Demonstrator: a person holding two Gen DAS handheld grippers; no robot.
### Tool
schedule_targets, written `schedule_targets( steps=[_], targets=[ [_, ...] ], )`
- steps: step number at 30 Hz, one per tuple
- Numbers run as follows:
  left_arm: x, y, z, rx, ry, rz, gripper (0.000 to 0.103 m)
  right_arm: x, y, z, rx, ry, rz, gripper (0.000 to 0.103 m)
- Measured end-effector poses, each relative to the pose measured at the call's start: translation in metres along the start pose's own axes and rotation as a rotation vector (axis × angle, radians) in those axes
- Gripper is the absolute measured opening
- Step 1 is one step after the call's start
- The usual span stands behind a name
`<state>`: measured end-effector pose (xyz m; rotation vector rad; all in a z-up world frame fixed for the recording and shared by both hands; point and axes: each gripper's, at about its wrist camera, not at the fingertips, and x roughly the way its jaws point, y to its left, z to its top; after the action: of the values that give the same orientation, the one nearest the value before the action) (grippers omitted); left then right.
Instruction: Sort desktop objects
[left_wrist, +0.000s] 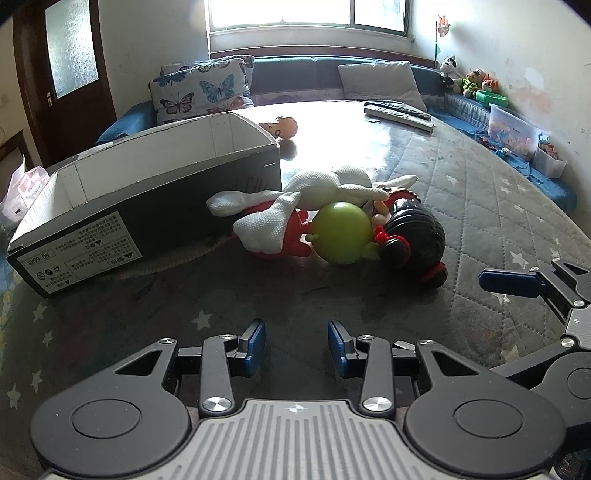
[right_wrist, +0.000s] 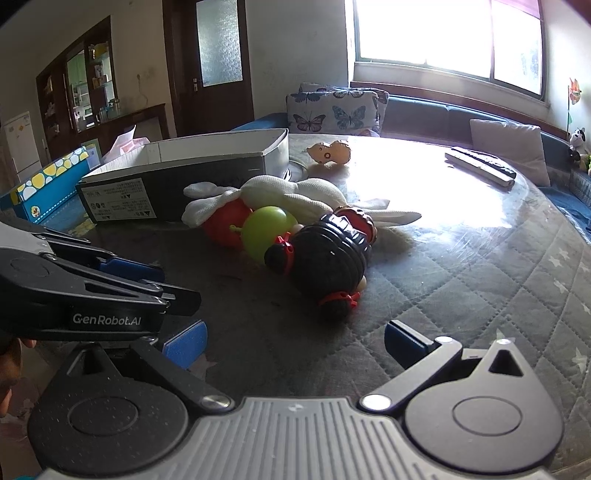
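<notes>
A pile of toys lies mid-table: a white plush rabbit (left_wrist: 314, 192) (right_wrist: 295, 195), a green ball-shaped toy (left_wrist: 343, 232) (right_wrist: 266, 225), a red toy (left_wrist: 291, 236) (right_wrist: 225, 225) and a black-haired doll (left_wrist: 413, 236) (right_wrist: 328, 258). An open black shoebox (left_wrist: 147, 206) (right_wrist: 207, 166) stands left of them. A small orange doll (left_wrist: 284, 127) (right_wrist: 330, 152) lies behind the box. My left gripper (left_wrist: 296, 343) is open and empty, short of the pile. My right gripper (right_wrist: 293, 343) is open and empty, near the doll; its finger shows in the left wrist view (left_wrist: 509, 282).
Two remote controls (left_wrist: 399, 112) (right_wrist: 480, 166) lie at the far right of the quilted table cover (left_wrist: 461, 206). A sofa with butterfly cushions (left_wrist: 199, 90) runs behind the table. A blue dotted box (right_wrist: 48, 188) stands at the left.
</notes>
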<state>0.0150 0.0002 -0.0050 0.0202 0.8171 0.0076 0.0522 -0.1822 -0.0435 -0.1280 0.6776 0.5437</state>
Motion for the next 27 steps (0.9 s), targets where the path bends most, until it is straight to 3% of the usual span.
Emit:
schedule_targets(
  steps=[27],
  targets=[
    [0.0072,0.0013,0.0085,-0.011,0.039,0.010,0.040,0.0095,-0.0062,0.0061,0.011,0.028,0.000,0.103]
  ],
)
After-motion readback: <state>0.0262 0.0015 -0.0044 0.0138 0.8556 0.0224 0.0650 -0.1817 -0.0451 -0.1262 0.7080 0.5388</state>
